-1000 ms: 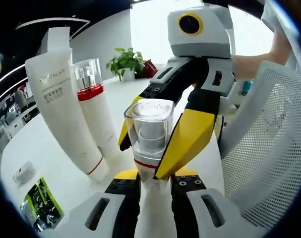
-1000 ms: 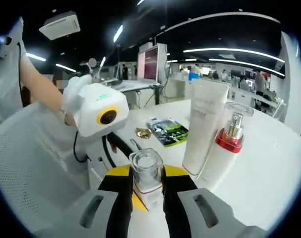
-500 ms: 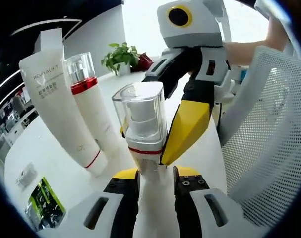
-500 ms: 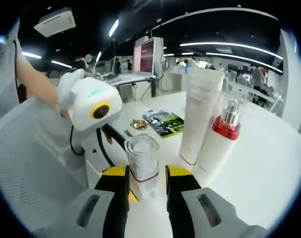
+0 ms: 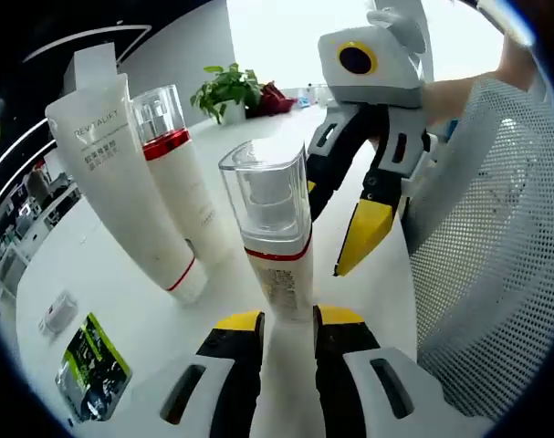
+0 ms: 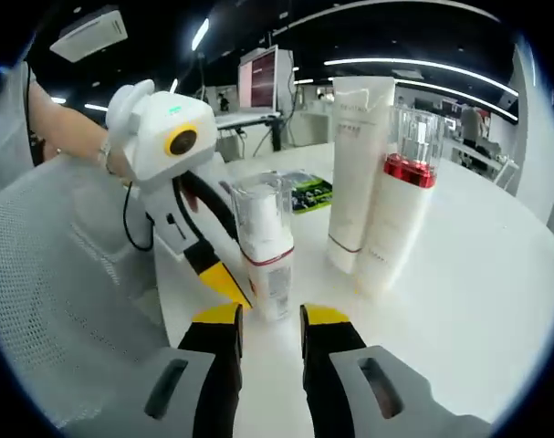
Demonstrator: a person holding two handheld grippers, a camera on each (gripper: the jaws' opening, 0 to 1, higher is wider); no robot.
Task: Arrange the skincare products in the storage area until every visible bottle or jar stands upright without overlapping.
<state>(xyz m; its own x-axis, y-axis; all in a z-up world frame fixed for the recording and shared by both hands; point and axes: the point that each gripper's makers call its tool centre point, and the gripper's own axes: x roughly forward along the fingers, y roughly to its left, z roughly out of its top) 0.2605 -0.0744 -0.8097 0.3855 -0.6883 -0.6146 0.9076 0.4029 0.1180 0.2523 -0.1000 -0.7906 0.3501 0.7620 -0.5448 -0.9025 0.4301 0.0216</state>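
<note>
On table, tube (image 5: pixel 121 173) labelled "REVITALIFT"

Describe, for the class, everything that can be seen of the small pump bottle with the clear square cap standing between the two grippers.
The small pump bottle has a white body with fine print, a thin red band at the neck and a clear, squarish cap over a white pump head. It looks like plastic. It stands upright on the white table, apart from the tall tube and the red-collared bottle. The left gripper and right gripper flank it with jaws apart; whether any jaw touches it cannot be told.
</note>
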